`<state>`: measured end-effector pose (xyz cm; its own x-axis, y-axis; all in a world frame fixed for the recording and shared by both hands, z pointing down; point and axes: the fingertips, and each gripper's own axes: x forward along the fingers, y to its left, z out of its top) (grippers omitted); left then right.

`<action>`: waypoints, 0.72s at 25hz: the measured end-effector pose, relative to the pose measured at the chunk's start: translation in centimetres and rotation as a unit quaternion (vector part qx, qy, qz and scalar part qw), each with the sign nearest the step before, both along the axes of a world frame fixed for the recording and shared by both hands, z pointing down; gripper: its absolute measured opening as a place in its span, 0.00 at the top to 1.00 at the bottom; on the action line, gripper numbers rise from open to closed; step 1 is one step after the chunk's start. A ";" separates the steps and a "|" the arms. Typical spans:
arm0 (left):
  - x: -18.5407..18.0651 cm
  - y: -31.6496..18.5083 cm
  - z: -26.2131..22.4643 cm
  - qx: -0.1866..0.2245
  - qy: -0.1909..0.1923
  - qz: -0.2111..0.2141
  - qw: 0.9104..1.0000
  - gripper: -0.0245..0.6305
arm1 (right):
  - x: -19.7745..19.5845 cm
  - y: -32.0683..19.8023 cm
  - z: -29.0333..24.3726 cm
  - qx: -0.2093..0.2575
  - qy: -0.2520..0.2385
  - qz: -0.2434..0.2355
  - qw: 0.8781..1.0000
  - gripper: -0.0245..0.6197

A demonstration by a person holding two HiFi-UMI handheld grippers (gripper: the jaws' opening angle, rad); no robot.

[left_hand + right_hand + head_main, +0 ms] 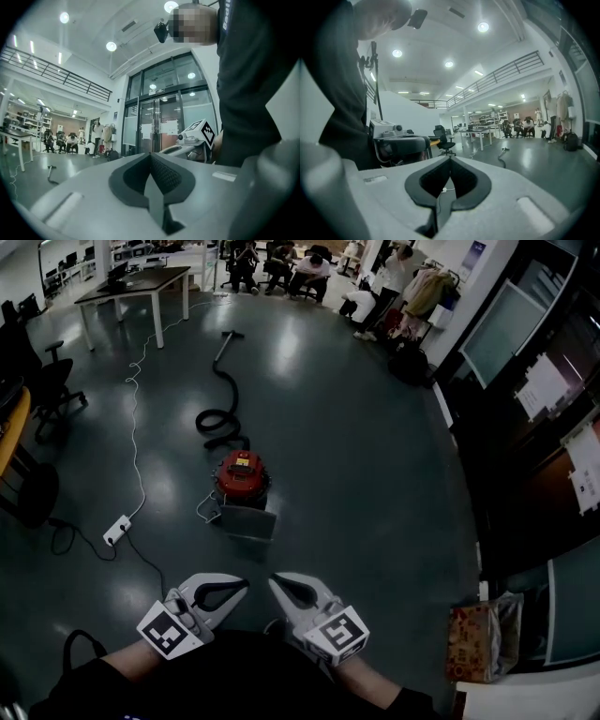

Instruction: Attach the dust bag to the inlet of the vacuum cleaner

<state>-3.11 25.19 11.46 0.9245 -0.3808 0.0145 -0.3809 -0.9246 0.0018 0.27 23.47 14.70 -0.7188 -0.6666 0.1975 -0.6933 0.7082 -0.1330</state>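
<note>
A red canister vacuum cleaner (pixel 242 474) stands on the dark floor in the head view, with its black hose (pixel 220 418) coiled behind it and running away. A flat grey sheet (pixel 248 519), which looks like the dust bag, lies against its near side. Both grippers hang low in the view, well short of the vacuum, with their tips turned toward each other. My left gripper (pixel 246 585) (pixel 151 154) is shut with nothing in it. My right gripper (pixel 272 579) (pixel 450 159) is also shut and holds nothing. Each gripper view looks level across the room and catches the other gripper.
A white power strip (pixel 116 530) and its cable lie on the floor to the left. An office chair (pixel 47 381) and a table (pixel 141 282) stand further left. Several people (pixel 281 268) sit at the back. A patterned box (pixel 478 638) sits by the glass doors on the right.
</note>
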 end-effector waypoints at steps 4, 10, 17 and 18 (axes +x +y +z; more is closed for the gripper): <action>0.7 0.6 -0.1 0.008 -0.009 0.008 1.000 0.96 | 1.7 0.1 -0.1 0.004 -0.003 0.027 1.000 0.96; 0.7 0.6 0.4 -0.004 -0.013 0.007 1.000 0.96 | 1.6 0.4 0.3 0.008 0.002 0.025 1.000 0.96; 0.7 1.0 0.6 -0.006 -0.016 0.011 1.000 0.96 | 0.7 1.0 0.6 0.007 0.001 0.013 1.000 0.96; 0.7 1.0 0.7 -0.007 -0.016 0.011 1.000 0.96 | 0.8 1.0 0.6 0.006 0.003 0.016 1.000 0.96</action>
<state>-2.44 26.23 12.15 0.9318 -0.3595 0.0497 -0.3601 -0.9329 0.0032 1.05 24.46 15.27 -0.6963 -0.6909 0.1945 -0.7159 0.6878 -0.1199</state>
